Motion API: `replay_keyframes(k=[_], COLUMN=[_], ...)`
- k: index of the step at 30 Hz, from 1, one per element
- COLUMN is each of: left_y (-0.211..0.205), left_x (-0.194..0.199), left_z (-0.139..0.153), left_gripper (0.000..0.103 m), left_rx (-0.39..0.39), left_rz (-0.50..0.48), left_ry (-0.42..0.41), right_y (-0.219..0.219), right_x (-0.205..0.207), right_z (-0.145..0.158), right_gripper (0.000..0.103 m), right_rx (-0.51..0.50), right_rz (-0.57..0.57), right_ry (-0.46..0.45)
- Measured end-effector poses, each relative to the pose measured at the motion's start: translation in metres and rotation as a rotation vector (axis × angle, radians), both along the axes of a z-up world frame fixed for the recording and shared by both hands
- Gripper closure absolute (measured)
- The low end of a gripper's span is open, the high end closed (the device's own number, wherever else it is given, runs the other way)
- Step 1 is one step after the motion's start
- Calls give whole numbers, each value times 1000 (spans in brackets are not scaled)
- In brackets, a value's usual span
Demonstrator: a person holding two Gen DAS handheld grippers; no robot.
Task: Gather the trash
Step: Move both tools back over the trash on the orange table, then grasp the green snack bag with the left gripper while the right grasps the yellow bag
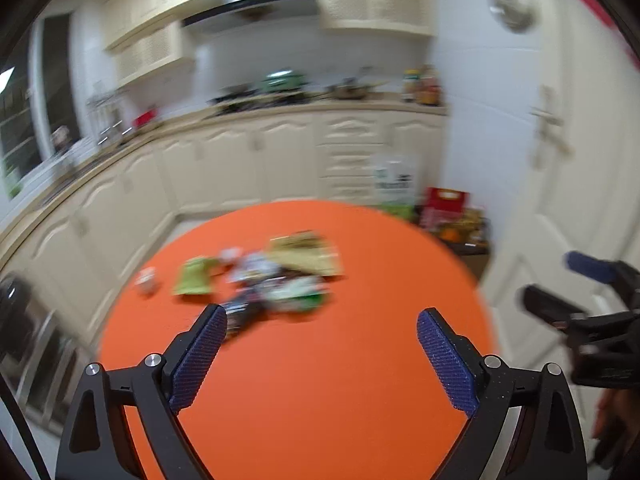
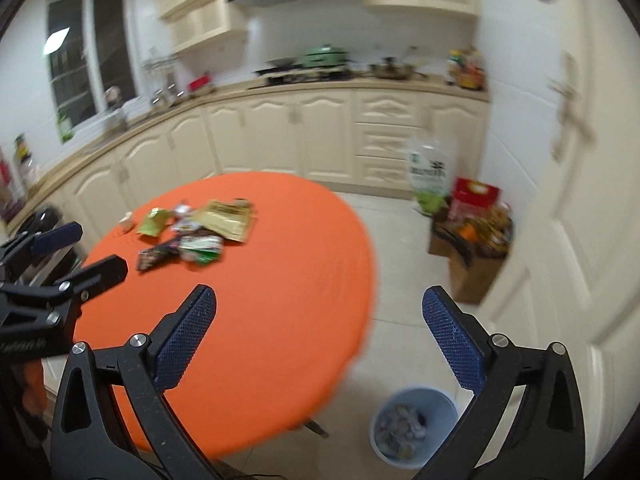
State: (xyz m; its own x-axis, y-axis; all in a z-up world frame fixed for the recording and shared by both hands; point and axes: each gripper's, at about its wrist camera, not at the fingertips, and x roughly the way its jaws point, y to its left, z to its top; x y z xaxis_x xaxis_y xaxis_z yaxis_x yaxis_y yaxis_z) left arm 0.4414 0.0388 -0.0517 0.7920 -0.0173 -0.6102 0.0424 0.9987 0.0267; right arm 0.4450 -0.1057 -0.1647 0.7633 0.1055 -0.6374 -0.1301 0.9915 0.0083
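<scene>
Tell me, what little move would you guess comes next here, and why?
Probably the left gripper reaches forward to the wrappers. Both grippers are open and empty, the right gripper too. The wrappers lie in a heap across the orange table, beyond the left fingertips. The bin waits on the floor by the table, already holding some trash.
</scene>
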Motion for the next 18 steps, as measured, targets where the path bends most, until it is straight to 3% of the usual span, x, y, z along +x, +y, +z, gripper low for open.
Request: replay_keyframes(k=[5, 8, 12, 18], left_y=[79, 110, 128, 140], left_x=[39, 78, 128, 194], left_z=[-22, -32, -42, -72], left_gripper=[9, 9, 10, 10], left_rx=[-78, -70, -78, -16], left_rz=[134, 172, 181, 191], left_ry=[43, 73, 153, 232], right_y=[61, 82, 94, 111], right_x=[56, 95, 144, 205], right_z=[-8, -18, -38, -80], right_gripper=[0, 0, 0, 0], right_rx=[-37, -31, 6, 27], right_rz=[74, 97, 123, 156], right_ry=[21, 62, 116, 231])
